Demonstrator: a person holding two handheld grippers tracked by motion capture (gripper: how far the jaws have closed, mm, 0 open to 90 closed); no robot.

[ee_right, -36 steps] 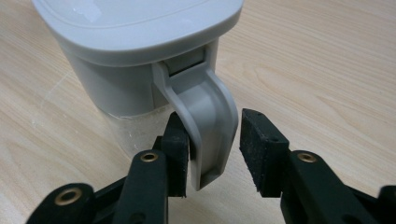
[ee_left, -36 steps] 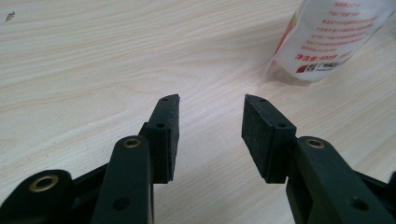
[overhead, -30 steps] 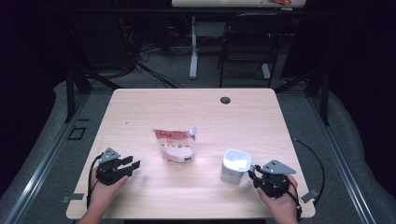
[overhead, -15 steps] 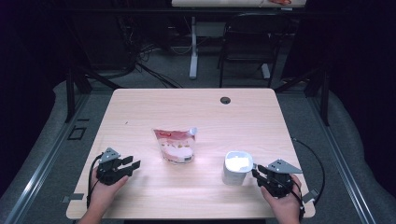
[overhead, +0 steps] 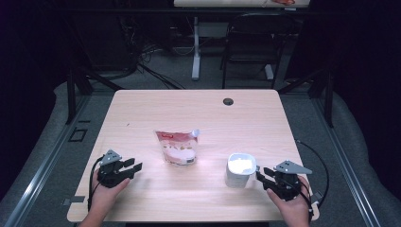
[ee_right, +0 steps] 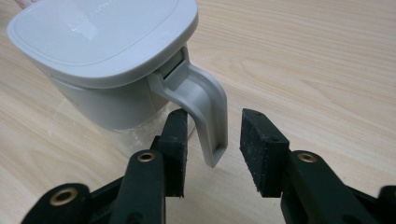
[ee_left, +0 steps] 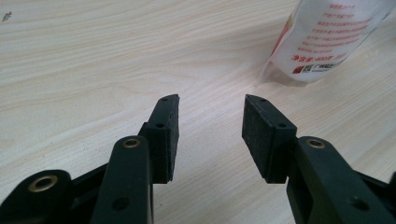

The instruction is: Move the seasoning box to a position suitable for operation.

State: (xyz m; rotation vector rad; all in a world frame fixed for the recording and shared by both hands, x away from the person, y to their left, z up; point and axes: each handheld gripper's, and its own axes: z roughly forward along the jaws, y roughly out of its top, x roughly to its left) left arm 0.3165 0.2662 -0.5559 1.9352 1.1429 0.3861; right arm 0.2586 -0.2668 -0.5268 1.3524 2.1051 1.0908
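Near the worktop's front edge, the right tongs (ee_right: 212, 135), jaws just widened, straddle the grey handle (ee_right: 205, 112) of the lidded jug (overhead: 240, 169) without clamping it, a detail the right gripper view reveals. The left tongs (ee_left: 210, 135) gape empty toward the pouch (ee_left: 329, 37), whose red print is unreadable.

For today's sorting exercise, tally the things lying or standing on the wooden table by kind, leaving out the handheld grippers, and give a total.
Printed pouches: 1, the red and white pouch near the table's middle.
Lidded containers with a handle: 1, the white container on the right.
Total: 2
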